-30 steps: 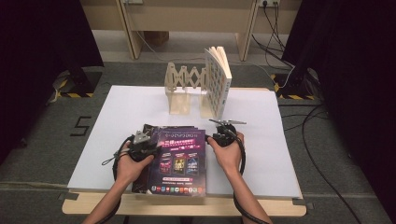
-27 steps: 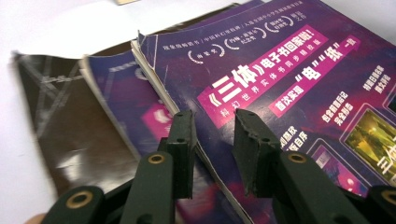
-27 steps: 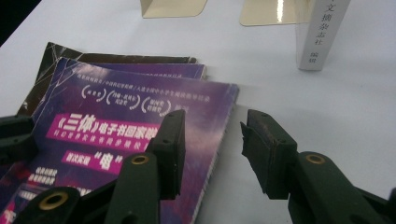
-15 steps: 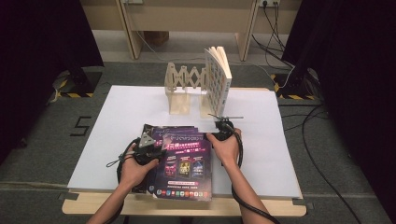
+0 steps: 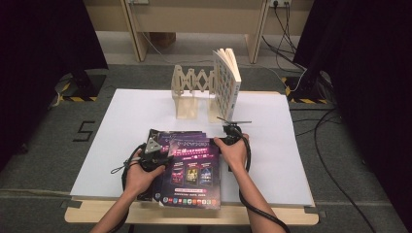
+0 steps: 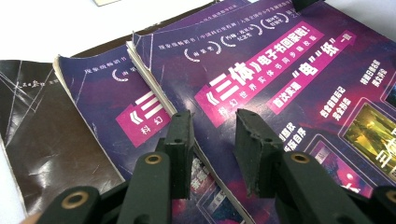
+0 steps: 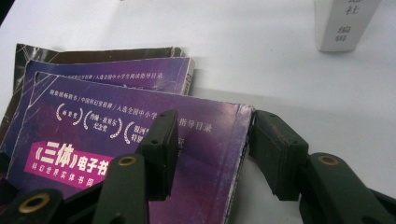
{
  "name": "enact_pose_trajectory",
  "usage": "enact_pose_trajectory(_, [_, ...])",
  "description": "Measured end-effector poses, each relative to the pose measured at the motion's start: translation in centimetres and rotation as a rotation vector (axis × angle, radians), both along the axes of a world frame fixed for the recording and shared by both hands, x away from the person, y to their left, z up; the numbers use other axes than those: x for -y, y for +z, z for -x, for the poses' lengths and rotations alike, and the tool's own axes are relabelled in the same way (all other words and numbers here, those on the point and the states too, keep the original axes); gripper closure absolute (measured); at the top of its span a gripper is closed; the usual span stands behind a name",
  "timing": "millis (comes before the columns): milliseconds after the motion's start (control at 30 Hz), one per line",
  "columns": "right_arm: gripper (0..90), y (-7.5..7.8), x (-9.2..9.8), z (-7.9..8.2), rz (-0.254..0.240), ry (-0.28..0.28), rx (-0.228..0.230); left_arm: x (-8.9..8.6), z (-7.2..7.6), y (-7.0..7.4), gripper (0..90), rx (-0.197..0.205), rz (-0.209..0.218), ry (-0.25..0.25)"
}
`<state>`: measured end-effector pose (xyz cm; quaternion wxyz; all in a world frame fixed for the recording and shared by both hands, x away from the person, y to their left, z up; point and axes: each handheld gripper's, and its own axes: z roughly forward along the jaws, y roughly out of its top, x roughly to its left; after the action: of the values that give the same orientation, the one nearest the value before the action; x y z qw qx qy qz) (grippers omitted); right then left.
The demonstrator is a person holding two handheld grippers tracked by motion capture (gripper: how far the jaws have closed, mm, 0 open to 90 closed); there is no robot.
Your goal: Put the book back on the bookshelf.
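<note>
A stack of purple-covered books lies near the table's front edge. The top book (image 5: 192,165) (image 6: 280,70) (image 7: 116,140) rests askew on a second purple book (image 6: 93,88) (image 7: 116,70), with a dark book (image 6: 37,121) (image 7: 93,52) beneath. My left gripper (image 5: 163,156) (image 6: 212,126) points down at the top book's left edge. It is open, one jaw over the lower book and one over the top cover. My right gripper (image 5: 219,143) (image 7: 212,123) straddles the top book's right edge. Its jaws have just been opening and do not press the book.
A wooden folding rack (image 5: 192,92) stands at the back of the white table (image 5: 131,121), with a thick white book (image 5: 226,82) (image 7: 345,23) upright at its right end. Cables trail from both grippers. Bare table lies to the left and right of the stack.
The top book has shifted slightly to the right and turned a little on the stack. The right hand has sunk a bit beside its right edge.
</note>
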<state>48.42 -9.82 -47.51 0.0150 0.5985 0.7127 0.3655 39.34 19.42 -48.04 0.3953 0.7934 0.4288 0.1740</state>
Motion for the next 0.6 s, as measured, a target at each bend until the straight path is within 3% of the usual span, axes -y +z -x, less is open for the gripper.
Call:
enact_pose_trajectory(200, [53.5, -0.2, 0.0, -0.2, -0.031, -0.007, -0.011, 0.0, 0.0, 0.0, 66.0, -0.003, 0.002, -0.001])
enact_pose_trajectory(400, [63.2, 1.5, 0.2, 0.5, -0.047, -0.001, 0.023, -0.1, 0.0, 0.0, 66.0, -0.004, 0.0, 0.003])
enact_pose_trajectory(533, [63.6, 1.9, 0.2, 0.6, -0.1, 0.034, -0.019, 0.0, 0.1, 0.0, 66.0, -0.001, -0.007, 0.005])
enact_pose_trajectory(600, [64.4, 1.8, 0.2, 0.7, -0.099, 0.032, -0.018, -0.1, 0.1, 0.0, 66.0, 0.0, -0.008, 0.004])
